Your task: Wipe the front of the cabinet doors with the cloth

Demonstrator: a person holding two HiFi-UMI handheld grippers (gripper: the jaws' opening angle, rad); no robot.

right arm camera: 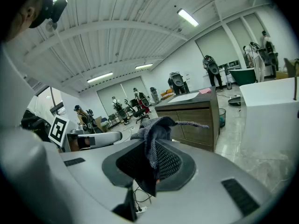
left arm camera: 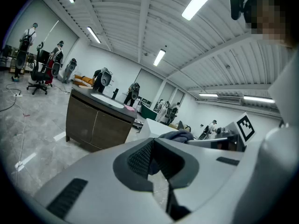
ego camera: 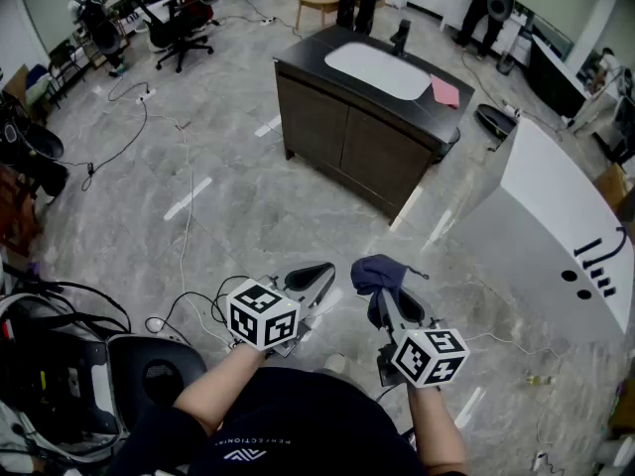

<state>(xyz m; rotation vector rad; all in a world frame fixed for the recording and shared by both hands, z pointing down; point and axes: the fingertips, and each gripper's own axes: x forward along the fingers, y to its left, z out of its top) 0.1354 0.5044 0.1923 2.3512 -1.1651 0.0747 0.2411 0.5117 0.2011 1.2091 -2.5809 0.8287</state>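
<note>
A dark brown cabinet (ego camera: pixel 362 132) with two front doors (ego camera: pixel 387 162) and a white sink top stands a few steps ahead on the grey floor; it also shows in the left gripper view (left arm camera: pixel 98 122) and the right gripper view (right arm camera: pixel 196 120). My right gripper (ego camera: pixel 382 288) is shut on a dark blue cloth (ego camera: pixel 377 276), which bunches above the jaws and hangs between them (right arm camera: pixel 152 146). My left gripper (ego camera: pixel 313 278) is shut with nothing in it (left arm camera: pixel 152 157). Both grippers are held low, side by side, well short of the cabinet.
A pink item (ego camera: pixel 444 92) lies on the cabinet top by a black tap (ego camera: pixel 400 38). A white bathtub (ego camera: pixel 561 231) stands to the right. Cables (ego camera: pixel 184 226) trail over the floor at left, with office chairs (ego camera: pixel 184 23) and people beyond.
</note>
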